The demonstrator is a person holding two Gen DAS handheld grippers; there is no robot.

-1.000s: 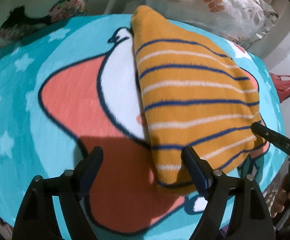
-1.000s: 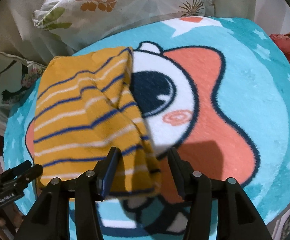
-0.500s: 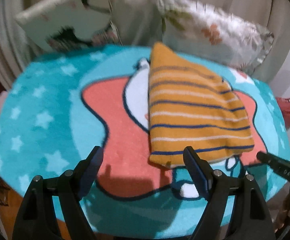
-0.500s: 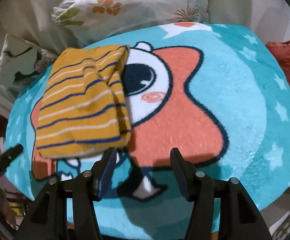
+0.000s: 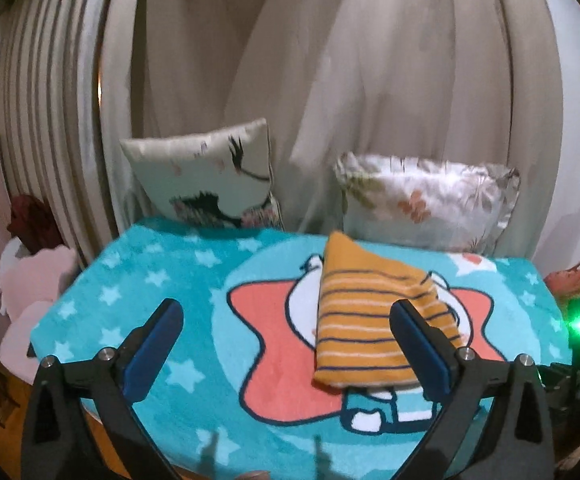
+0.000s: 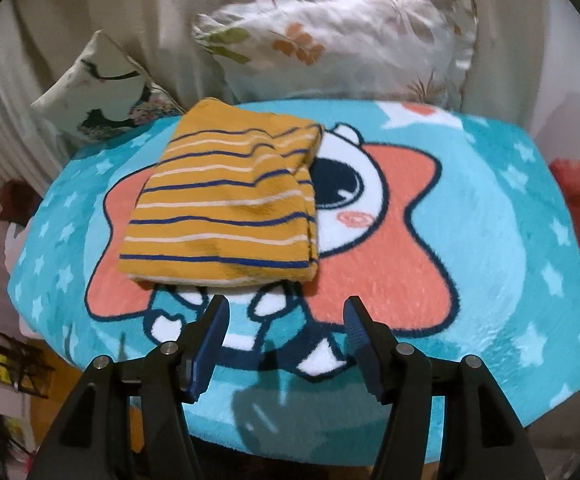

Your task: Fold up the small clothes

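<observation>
Lying folded on the turquoise star-print plush blanket (image 6: pixel 490 220), the mustard-yellow knit garment with navy and white stripes (image 6: pixel 225 204) runs lengthwise away from both claws, ahead of them. Left claw (image 5: pixel 285 344) and right claw (image 6: pixel 285 340) are opening, nothing between.

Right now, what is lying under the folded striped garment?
The striped garment lies on the turquoise cartoon blanket, covering part of its star character. Whether anything else is under it cannot be seen.
</observation>
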